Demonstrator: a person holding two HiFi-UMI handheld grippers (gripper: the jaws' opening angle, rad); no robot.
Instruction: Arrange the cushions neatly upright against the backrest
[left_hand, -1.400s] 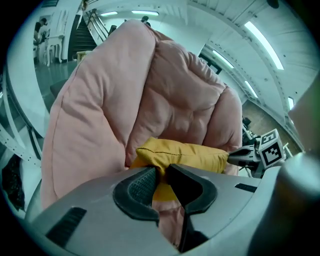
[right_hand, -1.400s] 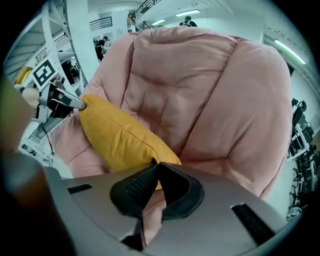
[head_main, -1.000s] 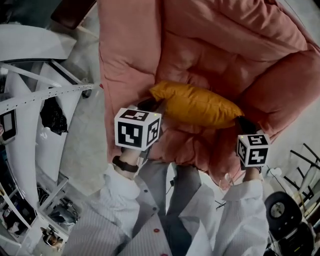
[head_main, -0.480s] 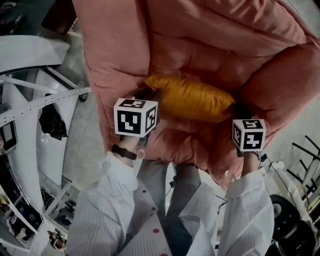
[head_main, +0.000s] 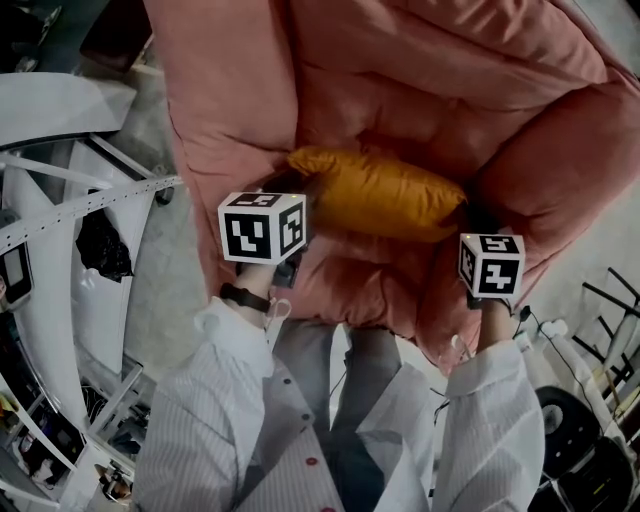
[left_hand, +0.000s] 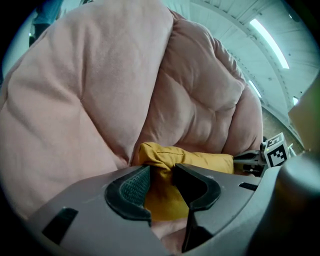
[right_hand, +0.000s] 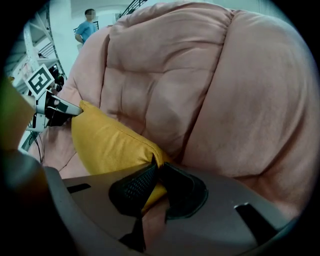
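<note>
Now an orange-yellow cushion (head_main: 380, 195) lies lengthwise along the rear edge of a pink padded armchair's (head_main: 250, 100) seat, its long side against the foot of the backrest (head_main: 430, 70). The left gripper (left_hand: 161, 187) has its jaws partly apart, having just been opening, with the cushion's left corner bunched loosely between them. The right gripper (right_hand: 156, 182) is clamped tight on the cushion's right corner, beside the chair's armrest (head_main: 560, 170), the fabric pinched between its pads.
</note>
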